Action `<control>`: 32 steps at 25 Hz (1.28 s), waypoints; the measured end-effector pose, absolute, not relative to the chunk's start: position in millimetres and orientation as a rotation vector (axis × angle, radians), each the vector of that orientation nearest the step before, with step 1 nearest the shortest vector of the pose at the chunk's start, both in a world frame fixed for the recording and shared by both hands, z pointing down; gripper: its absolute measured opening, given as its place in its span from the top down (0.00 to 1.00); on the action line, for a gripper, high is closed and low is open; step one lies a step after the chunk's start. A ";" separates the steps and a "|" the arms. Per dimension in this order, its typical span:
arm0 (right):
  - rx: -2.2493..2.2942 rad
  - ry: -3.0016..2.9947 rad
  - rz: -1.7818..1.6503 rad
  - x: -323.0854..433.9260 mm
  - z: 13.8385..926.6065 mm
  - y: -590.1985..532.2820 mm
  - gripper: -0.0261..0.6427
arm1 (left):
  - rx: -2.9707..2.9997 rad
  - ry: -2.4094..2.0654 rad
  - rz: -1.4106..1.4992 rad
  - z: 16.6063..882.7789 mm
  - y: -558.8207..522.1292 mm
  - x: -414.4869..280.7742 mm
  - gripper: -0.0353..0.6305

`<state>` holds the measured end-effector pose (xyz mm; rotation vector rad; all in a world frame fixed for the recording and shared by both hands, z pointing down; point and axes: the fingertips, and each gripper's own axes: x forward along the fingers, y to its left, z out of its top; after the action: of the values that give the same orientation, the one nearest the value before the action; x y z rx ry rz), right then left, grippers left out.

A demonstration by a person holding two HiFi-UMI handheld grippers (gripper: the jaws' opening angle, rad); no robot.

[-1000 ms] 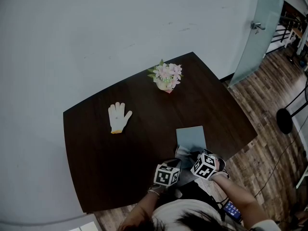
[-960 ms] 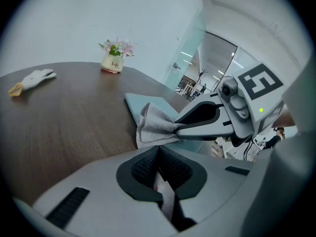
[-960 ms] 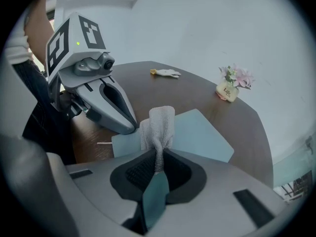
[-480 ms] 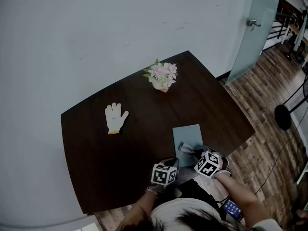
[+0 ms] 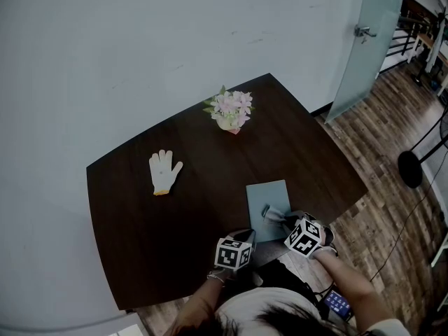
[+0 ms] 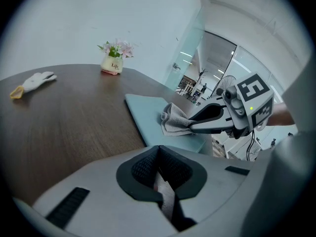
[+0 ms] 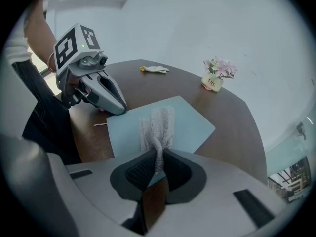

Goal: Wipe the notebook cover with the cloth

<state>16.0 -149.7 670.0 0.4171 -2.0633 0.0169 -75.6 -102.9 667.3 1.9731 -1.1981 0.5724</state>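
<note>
A pale blue notebook (image 5: 267,196) lies flat near the front right edge of the dark table (image 5: 140,243). A crumpled grey cloth (image 5: 271,213) rests on the near part of its cover. My right gripper (image 5: 283,220) is shut on the cloth (image 7: 158,125), which spreads out over the notebook (image 7: 190,125) ahead of the jaws. My left gripper (image 5: 248,236) is shut with nothing in it. Its tip (image 7: 121,110) sits at the notebook's near left corner. In the left gripper view the right gripper (image 6: 191,127) presses the cloth (image 6: 173,121) onto the notebook (image 6: 145,110).
A white work glove (image 5: 162,172) lies at the table's far left. A small pot of pink flowers (image 5: 229,110) stands at the far edge by the wall. Beyond the table's right edge are a wooden floor (image 5: 392,215) and a glass door (image 5: 364,40).
My right gripper has slid the cloth a little farther onto the notebook cover from its near edge. The left gripper stays at the notebook's corner. The head view has shifted slightly.
</note>
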 end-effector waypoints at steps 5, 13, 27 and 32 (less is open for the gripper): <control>0.432 -2.064 0.021 27.9 670.9 -152.0 0.89 | 1.974 -1.196 0.570 668.0 -103.1 -73.7 0.92; 0.447 -2.069 0.025 45.3 670.2 -154.0 0.89 | 1.975 -1.196 0.566 666.2 -101.8 -71.5 0.92; 0.573 -2.143 0.077 82.6 659.7 -164.9 0.89 | 2.000 -1.215 0.565 665.5 -101.0 -65.2 0.92; 0.643 -2.176 0.107 83.8 648.8 -159.9 0.89 | 2.033 -1.190 0.567 662.8 -93.8 -61.1 0.92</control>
<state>83.8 -159.9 648.8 0.6429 -2.1756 0.1069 -61.1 -93.8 662.8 2.0335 -1.1904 0.5668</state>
